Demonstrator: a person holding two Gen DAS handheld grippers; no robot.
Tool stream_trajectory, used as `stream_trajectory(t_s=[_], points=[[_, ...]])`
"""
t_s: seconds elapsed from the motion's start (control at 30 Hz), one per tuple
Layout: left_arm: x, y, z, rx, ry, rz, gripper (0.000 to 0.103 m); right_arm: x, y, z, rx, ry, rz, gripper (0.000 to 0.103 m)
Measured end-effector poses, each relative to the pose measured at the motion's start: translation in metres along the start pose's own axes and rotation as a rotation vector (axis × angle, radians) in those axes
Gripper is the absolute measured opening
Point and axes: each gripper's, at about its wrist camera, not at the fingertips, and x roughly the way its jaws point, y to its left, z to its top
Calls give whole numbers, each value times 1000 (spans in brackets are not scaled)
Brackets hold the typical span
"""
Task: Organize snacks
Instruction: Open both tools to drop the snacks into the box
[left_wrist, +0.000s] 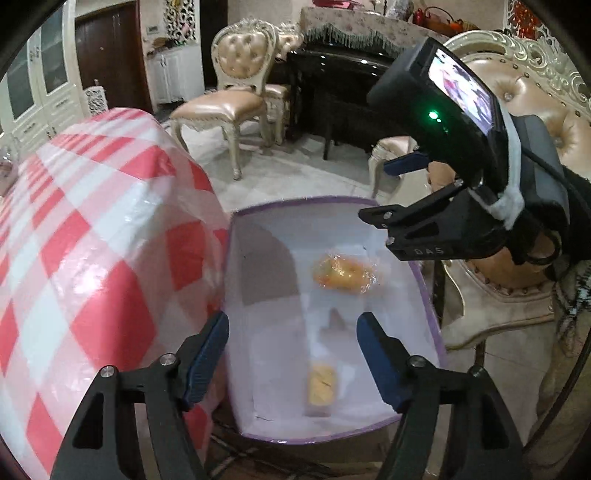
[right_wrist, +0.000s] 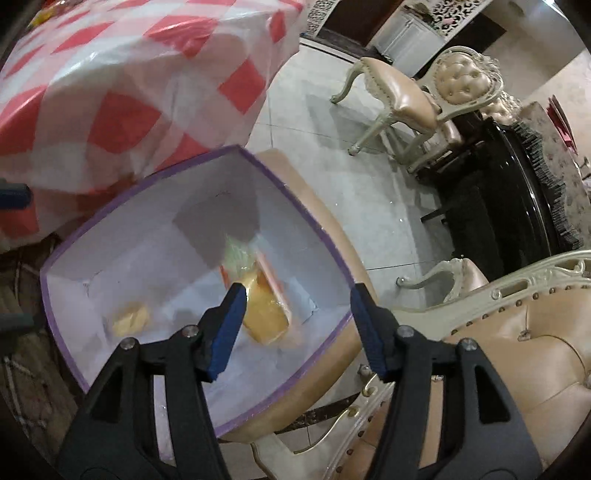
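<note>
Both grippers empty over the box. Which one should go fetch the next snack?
Probably left: it hangs right beside the checkered table. The right gripper is on the box's far side. No loose snack is visible, though.

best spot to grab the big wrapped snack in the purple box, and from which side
Grip the large wrapped snack across its narrow width at the middle, coming straight down from above. It lies flat on the floor of the purple-rimmed box, whose walls block a side approach. The open right gripper hovers above it, fingers spread wide enough, though the loose clear wrap may slip.
</note>
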Motion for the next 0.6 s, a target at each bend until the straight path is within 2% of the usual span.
stream_trajectory(t_s=[0.17, 0.3, 0.43, 0.53, 0.6], points=[[-13, 14, -7, -32, -16, 32, 73, -11, 12, 8, -10, -57, 1, 63], [-28, 30, -14, -60, -47, 83, 71, -27, 24, 23, -5, -143, 16, 63], [-54, 53, -24, -145, -70, -49, 71, -56, 43, 43, 26, -284, 54, 63], [-85, 74, -29, -211, -133, -17, 72, -81, 69, 57, 11, -401, 167, 63], [-108, 98, -36, -267, -182, -30, 72, -93, 80, 64, 28, -467, 197, 63]])
